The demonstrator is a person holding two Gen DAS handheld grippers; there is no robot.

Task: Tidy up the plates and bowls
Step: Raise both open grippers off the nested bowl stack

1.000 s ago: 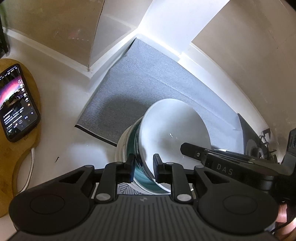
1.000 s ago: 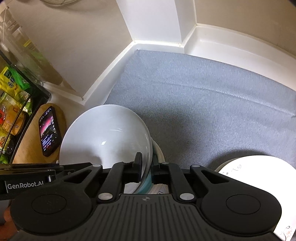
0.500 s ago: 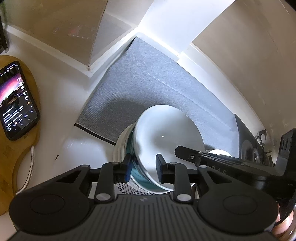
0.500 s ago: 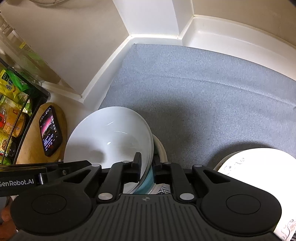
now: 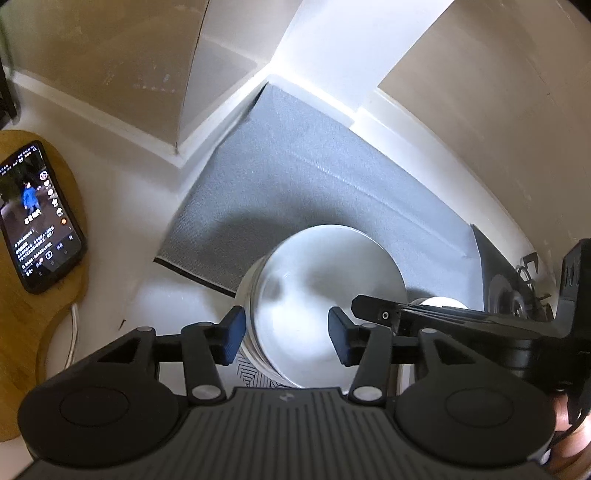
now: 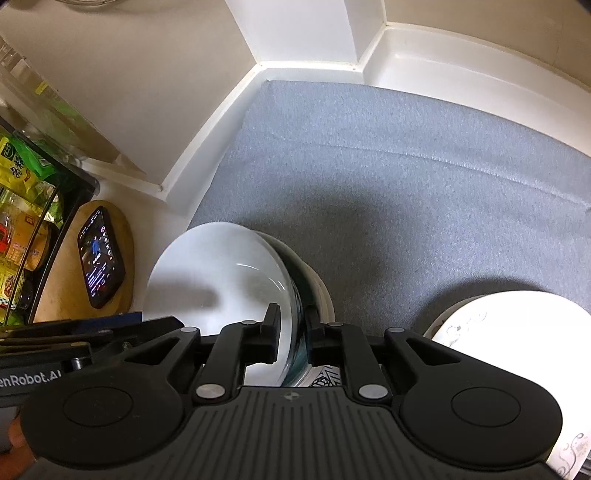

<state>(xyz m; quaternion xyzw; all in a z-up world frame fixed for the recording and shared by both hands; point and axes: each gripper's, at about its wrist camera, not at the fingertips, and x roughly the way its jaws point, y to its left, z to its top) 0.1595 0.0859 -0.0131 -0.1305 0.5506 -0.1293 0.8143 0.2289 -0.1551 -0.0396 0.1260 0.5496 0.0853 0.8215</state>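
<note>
A white bowl (image 5: 325, 291) sits on top of a stack of bowls at the near left edge of a grey mat (image 5: 314, 177). It also shows in the right wrist view (image 6: 221, 273), with a dark green bowl (image 6: 301, 295) and a cream bowl under it. My left gripper (image 5: 286, 332) is open, its blue pads on either side of the bowl's near rim and clear of it. My right gripper (image 6: 291, 332) is shut on the white bowl's right rim. A white patterned plate (image 6: 517, 332) lies on the mat to the right.
A phone (image 5: 35, 218) with its screen lit lies on a wooden board (image 5: 44, 332) at the left. White walls and a corner ledge (image 6: 295, 33) close off the back of the mat. A rack with snack packets (image 6: 18, 206) stands at the far left.
My left gripper has opened and let go of the white bowl's rim. The bowl has sunk from a tilt to sit flatter in the stack. My right gripper still holds its rim.
</note>
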